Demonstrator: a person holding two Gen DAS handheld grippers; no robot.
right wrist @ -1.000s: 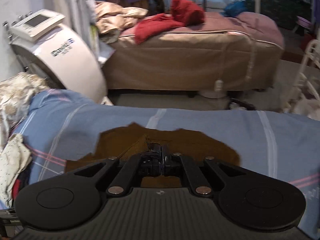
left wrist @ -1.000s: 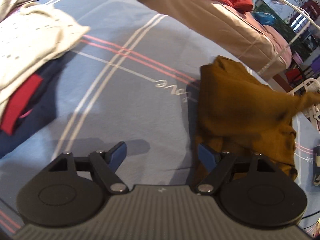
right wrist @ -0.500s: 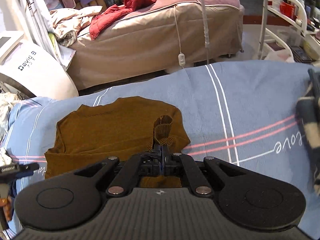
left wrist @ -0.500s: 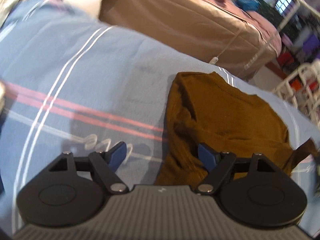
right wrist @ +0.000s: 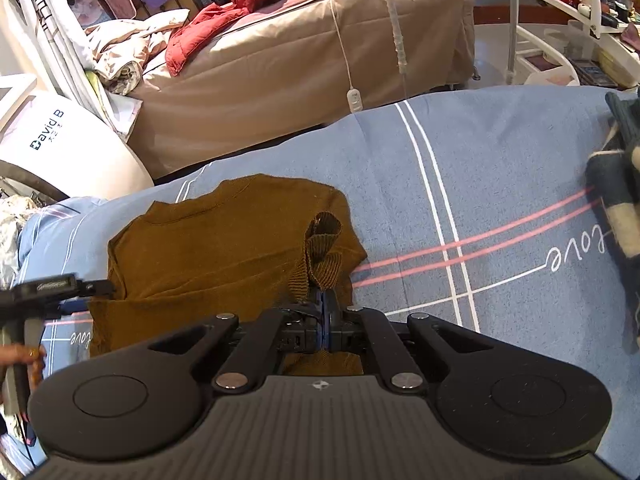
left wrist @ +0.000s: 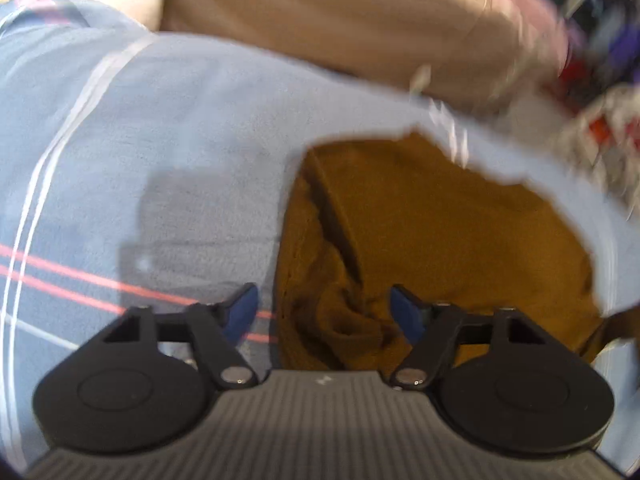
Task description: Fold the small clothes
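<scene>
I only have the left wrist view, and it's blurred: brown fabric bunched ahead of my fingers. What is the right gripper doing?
Observer: The right gripper is shut on the brown sweater's ribbed cuff, which stands above the body.
Operator: Which way does the sweater lie?
Observer: Neckline on the far side, body flat on the blue bedsheet.
Operator: My left gripper is closing, with bunched fabric between the jaws. Anything else nearby?
Observer: A dark and cream striped garment lies at the sheet's right edge, apart from the sweater.
</scene>
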